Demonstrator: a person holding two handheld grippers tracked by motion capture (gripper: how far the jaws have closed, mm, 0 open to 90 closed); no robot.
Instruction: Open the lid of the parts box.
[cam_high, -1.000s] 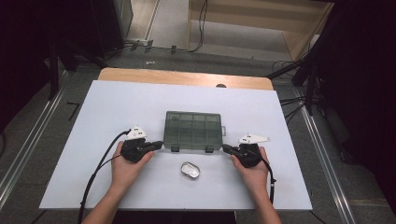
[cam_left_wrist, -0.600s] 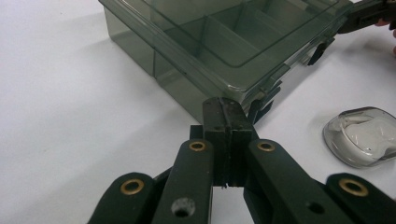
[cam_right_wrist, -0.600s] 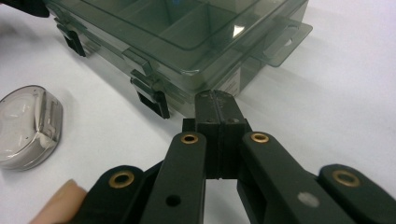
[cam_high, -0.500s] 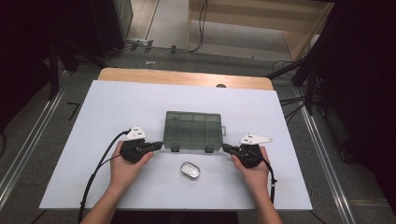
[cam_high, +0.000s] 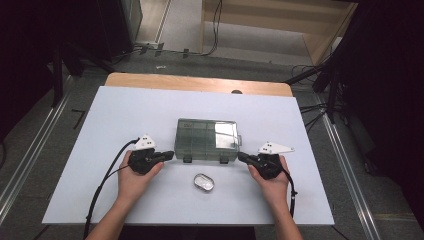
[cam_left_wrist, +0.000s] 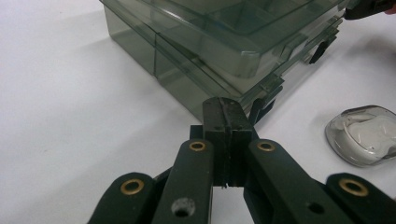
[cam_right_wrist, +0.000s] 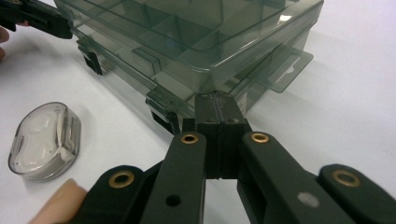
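Table (cam_high: 125, 107) surface, white, with broad bare margins left, right and behind one smoky clear compartment box (cam_high: 207, 139) at its middle. One small oval clear case (cam_high: 203, 182) lies just in front of the box. Two grippers: left gripper (cam_high: 169, 156) and right gripper (cam_high: 242, 157), both with jaws closed empty, tips at the box's front corners.

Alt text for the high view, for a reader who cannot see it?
Two hands hold shut tools, left tool and right tool, at either end of a closed smoky compartment box on a white table; a small oval case lies nearer.
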